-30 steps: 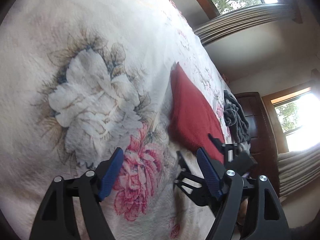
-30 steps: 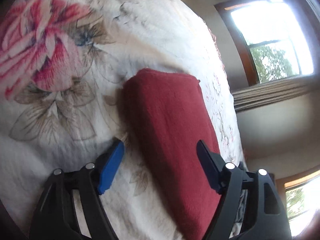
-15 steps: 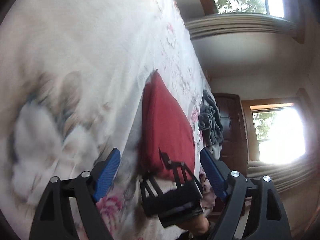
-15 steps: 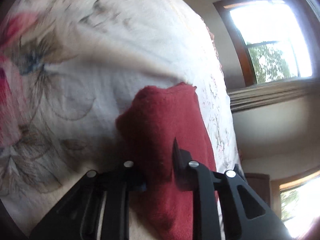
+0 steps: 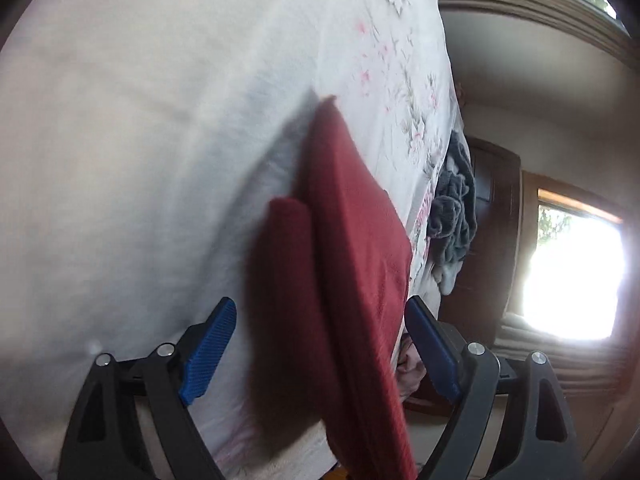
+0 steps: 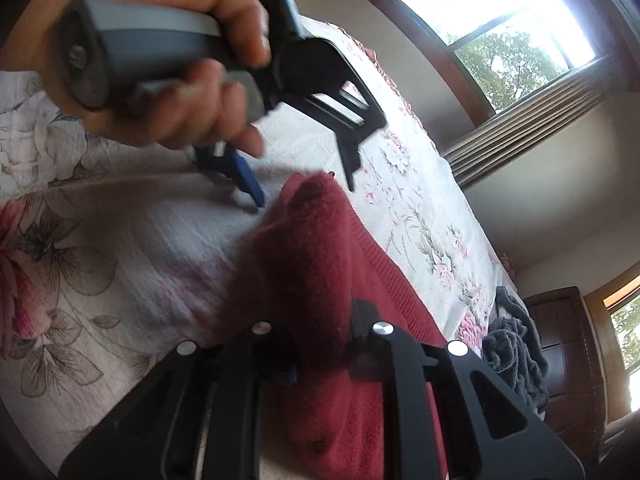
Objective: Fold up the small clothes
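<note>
Two grippers here, both by the red cloth [image 5: 352, 240] on our floral bedspread [image 5: 160, 120]. Left gripper [image 5: 320, 344] hangs wide apart with the cloth's near end between its blue fingers [image 5: 208, 344], not pinching. Right gripper [image 6: 316, 344] is clamped on a raised fold of it. Beyond the cloth lies a grey heap of clothes [image 6: 516, 352].

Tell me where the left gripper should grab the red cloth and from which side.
Grip the far raised corner of the red cloth, coming in from the open bedspread side. The right gripper is shut on the near edge, and the open left gripper hovers right by that corner.
</note>
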The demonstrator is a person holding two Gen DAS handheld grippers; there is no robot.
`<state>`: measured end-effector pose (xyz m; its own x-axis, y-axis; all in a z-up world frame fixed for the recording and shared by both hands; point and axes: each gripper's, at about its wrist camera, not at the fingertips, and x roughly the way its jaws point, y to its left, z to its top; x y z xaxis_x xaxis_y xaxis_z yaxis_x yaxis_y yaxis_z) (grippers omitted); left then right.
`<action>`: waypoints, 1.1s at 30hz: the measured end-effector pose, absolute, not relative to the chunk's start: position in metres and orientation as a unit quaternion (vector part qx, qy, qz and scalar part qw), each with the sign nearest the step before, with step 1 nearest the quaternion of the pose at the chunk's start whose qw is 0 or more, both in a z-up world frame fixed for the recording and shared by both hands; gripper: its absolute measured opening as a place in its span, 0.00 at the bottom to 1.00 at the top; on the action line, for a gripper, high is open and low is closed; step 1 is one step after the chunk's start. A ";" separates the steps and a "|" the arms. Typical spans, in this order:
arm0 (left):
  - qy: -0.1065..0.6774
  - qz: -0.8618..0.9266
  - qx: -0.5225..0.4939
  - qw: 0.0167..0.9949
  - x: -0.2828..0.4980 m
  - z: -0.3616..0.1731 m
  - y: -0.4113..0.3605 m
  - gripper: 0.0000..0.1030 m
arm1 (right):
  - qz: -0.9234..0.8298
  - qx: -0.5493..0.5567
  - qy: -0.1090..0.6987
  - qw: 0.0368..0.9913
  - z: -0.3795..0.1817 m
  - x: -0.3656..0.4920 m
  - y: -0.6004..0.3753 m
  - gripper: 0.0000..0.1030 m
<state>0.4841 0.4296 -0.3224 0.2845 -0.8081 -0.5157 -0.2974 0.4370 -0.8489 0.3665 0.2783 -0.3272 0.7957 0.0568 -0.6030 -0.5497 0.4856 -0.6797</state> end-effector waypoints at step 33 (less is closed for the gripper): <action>0.623 -0.202 -0.167 0.737 0.533 -0.165 0.157 0.15 | 0.198 0.043 0.327 0.923 -0.248 0.388 0.035 0.10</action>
<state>0.5328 0.1572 -0.1647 0.1434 -0.5060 -0.8505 0.0890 0.8625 -0.4981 0.3879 0.0349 -0.2484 0.7078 0.3943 -0.5862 -0.3384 0.9176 0.2086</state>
